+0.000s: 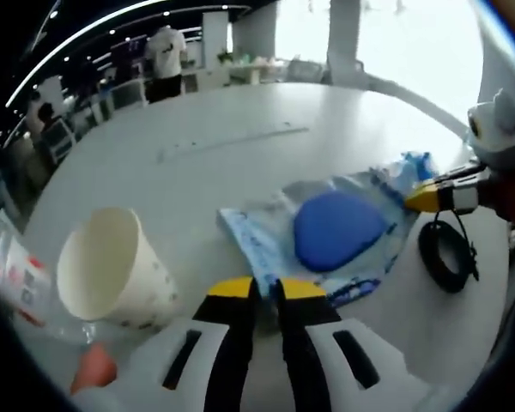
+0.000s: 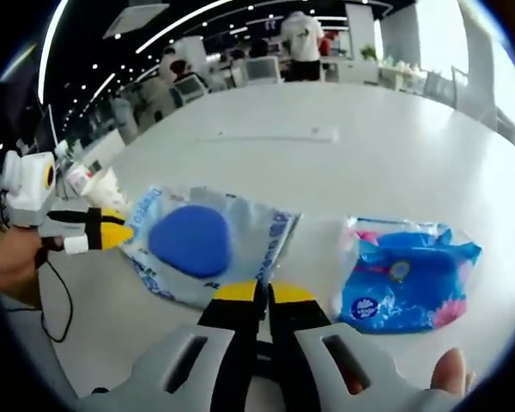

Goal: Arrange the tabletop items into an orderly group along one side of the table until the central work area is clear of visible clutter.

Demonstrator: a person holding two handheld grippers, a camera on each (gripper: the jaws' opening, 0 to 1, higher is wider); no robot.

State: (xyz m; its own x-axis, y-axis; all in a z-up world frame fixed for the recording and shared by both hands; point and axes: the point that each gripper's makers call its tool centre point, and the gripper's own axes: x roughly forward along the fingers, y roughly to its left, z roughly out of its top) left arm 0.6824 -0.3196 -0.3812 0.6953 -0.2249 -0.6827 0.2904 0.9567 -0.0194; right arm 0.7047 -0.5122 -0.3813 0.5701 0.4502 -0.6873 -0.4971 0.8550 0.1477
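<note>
Just beside pouch [image 2: 208,245] edge, right claw [image 2: 264,294]

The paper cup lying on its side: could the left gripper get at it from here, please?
Probably yes. The paper cup lies just beside the left gripper, mouth open, nothing between them, though the fingers look closed.

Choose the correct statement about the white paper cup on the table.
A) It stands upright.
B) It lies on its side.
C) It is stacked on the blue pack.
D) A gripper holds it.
B: in the left gripper view the paper cup lies tipped over, its open mouth facing the camera.
</note>
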